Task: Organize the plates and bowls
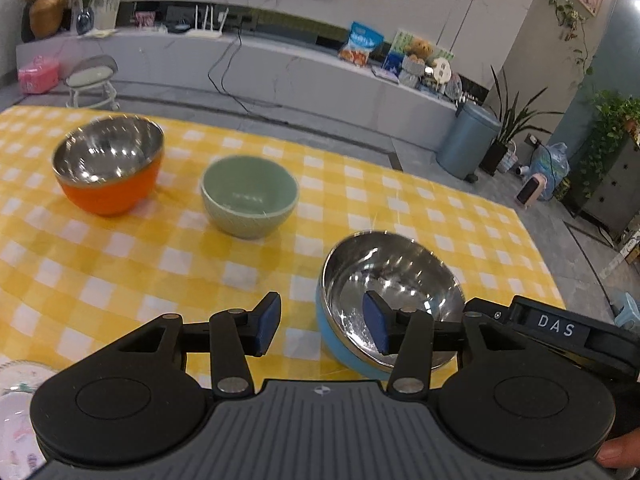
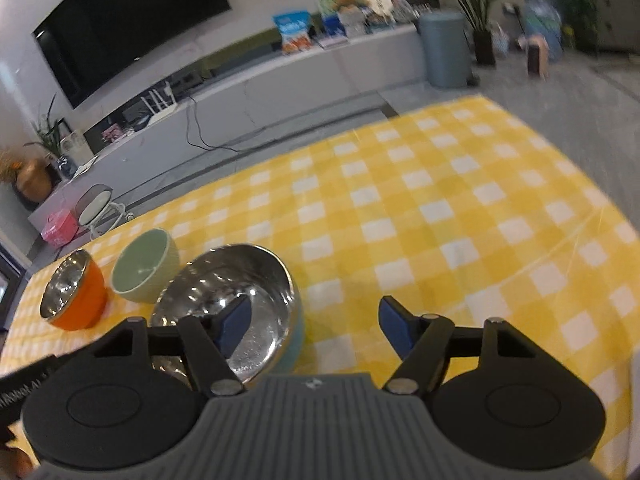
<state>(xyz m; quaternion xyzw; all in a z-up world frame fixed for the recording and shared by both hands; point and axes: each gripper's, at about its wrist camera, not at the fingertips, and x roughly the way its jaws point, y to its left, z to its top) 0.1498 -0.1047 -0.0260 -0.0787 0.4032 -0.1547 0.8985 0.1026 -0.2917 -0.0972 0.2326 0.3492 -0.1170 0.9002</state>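
Three bowls stand on the yellow checked tablecloth (image 1: 120,264). An orange steel-lined bowl (image 1: 110,164) is at the far left, a green ceramic bowl (image 1: 250,196) in the middle, a blue steel-lined bowl (image 1: 384,296) nearest. My left gripper (image 1: 322,324) is open; its right finger sits over the blue bowl's inside, its left finger outside the rim. My right gripper (image 2: 314,326) is open, its left finger over the same blue bowl (image 2: 236,296). The orange bowl (image 2: 74,296) and green bowl (image 2: 144,266) show at left in the right wrist view.
A patterned plate (image 1: 20,392) shows at the lower left edge in the left wrist view. The right gripper's body (image 1: 560,326) lies just right of the blue bowl. The table's far edge (image 1: 280,136) borders grey floor with a stool (image 1: 92,80).
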